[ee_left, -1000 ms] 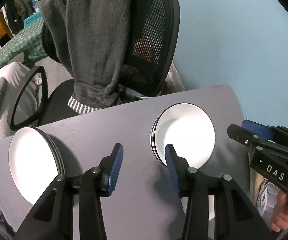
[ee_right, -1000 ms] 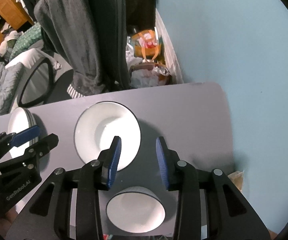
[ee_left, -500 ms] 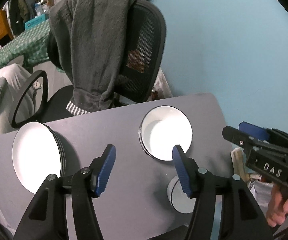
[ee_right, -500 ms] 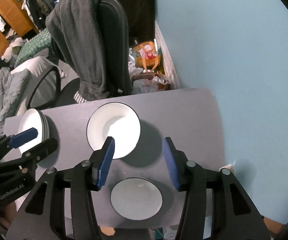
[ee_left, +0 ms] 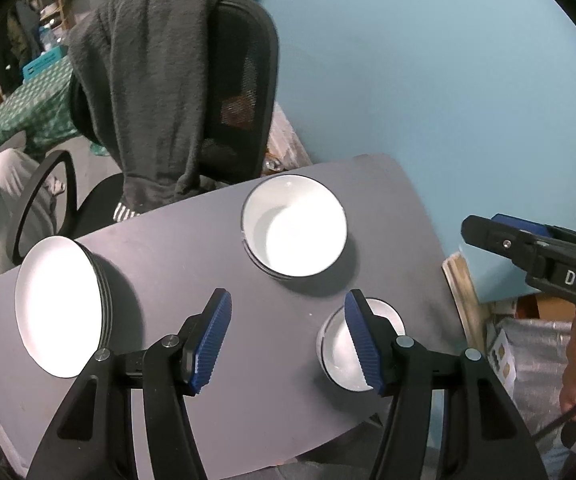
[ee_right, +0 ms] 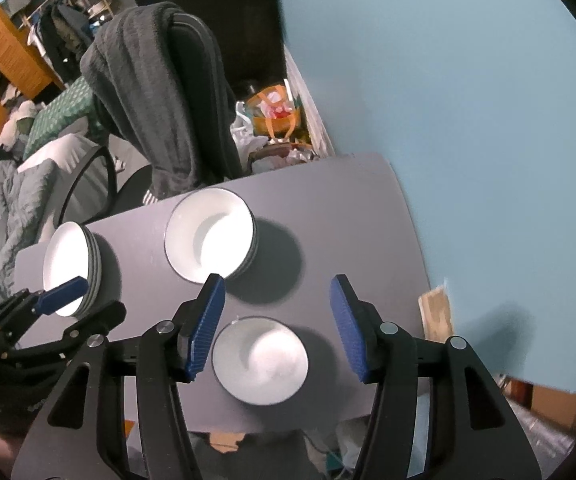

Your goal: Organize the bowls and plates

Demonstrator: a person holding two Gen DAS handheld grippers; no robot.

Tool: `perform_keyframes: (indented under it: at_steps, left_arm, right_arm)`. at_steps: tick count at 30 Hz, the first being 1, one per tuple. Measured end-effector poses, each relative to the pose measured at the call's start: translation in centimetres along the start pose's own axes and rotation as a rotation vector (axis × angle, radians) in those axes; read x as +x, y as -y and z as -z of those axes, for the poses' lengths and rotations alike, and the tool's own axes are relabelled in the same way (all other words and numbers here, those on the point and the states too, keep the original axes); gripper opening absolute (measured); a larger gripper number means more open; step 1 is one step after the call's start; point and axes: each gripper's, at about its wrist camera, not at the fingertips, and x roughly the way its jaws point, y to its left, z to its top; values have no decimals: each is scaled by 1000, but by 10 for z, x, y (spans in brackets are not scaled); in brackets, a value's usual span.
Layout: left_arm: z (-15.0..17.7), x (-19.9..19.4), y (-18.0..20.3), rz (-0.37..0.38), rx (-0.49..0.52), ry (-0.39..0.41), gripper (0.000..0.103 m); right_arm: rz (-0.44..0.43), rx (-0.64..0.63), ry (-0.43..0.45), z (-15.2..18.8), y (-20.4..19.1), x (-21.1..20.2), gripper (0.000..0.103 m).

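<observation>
With both tools spread apart and empty, I risk nudging the small bowl [ee_right: 260, 360], at 6 o'clock, off the desk [ee_right: 348, 208] edge.

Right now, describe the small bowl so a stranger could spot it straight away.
On the grey table, look at the near edge, below the stack of bigger bowls. The small bowl sits alone there: white, dark-rimmed, smallest, not stacked.
</observation>
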Motion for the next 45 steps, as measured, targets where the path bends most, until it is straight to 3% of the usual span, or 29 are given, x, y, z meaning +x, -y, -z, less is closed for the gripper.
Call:
perform_keyframes:
  at_steps: [7,26,34,39,45]
  left_arm:
    - [12,-11,7,15,19,28,60]
    - [33,16,23,36,91,-54,60]
    - [41,57,35,34,154,-142,60]
    - [50,93,35,49,131,-215,60]
    - [56,127,32,41,125,-246,60]
  right_arm:
    - [7,44,-14,18,10,-2,57]
    - [42,95,-73,56,42,16,58]
    - [1,107,-112,78,46,56,58]
    - [-35,140,-161,94,54,92,58]
    - [-45,171,-213,106,62,129,58]
